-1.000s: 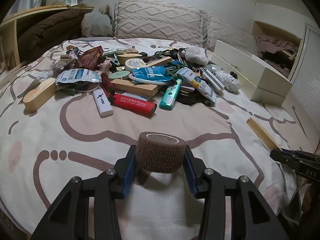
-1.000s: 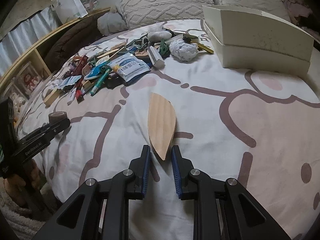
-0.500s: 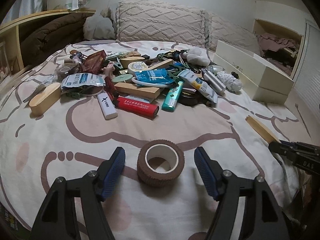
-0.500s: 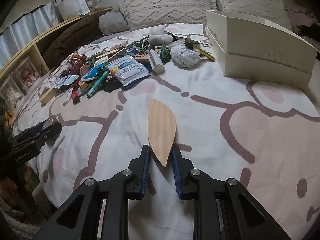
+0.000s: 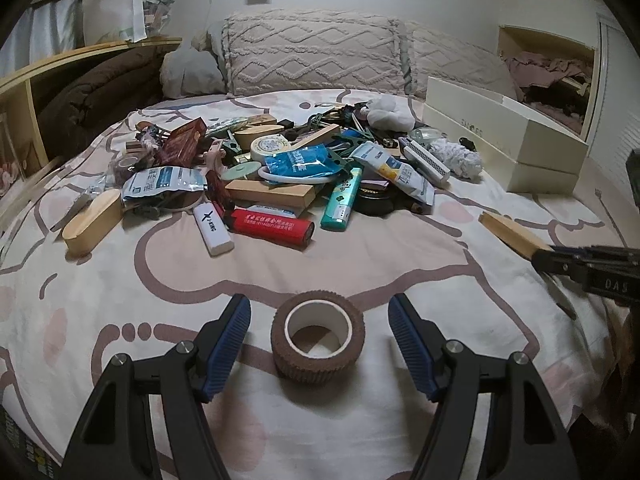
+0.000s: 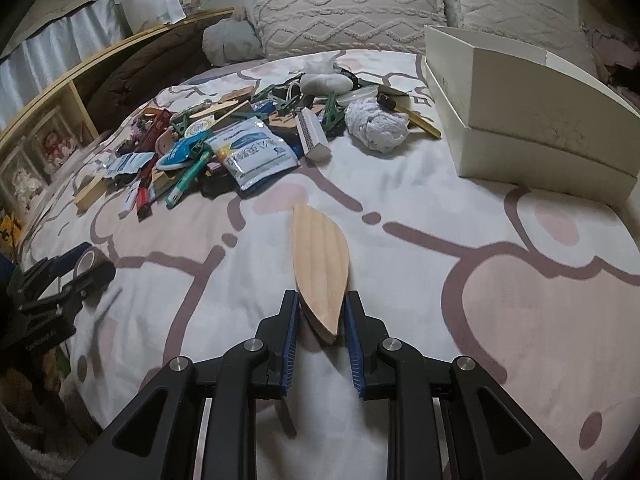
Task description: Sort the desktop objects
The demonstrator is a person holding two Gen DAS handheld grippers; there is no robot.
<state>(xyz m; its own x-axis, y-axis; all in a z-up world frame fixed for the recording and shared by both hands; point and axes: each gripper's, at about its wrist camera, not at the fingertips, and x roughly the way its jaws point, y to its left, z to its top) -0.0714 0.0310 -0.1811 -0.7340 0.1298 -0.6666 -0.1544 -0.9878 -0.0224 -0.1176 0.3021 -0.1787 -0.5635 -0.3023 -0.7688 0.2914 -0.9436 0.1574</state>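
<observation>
My left gripper (image 5: 319, 342) stands released around the brown ribbed tape roll (image 5: 318, 342) on the bed (image 5: 100, 292); right gripper (image 6: 321, 330), jaws just opening, frees the flat wooden leaf-shaped piece (image 6: 320, 264). The mixed clutter pile (image 5: 280, 172) remains unsorted.

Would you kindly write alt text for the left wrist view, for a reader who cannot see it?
An open left gripper straddles a brown roll of crepe bandage tape standing free on a pink-patterned white bedsheet, its blue pads clear of the roll on both sides. Beyond lies a heap of small clutter, with a cream cardboard box at right.
</observation>
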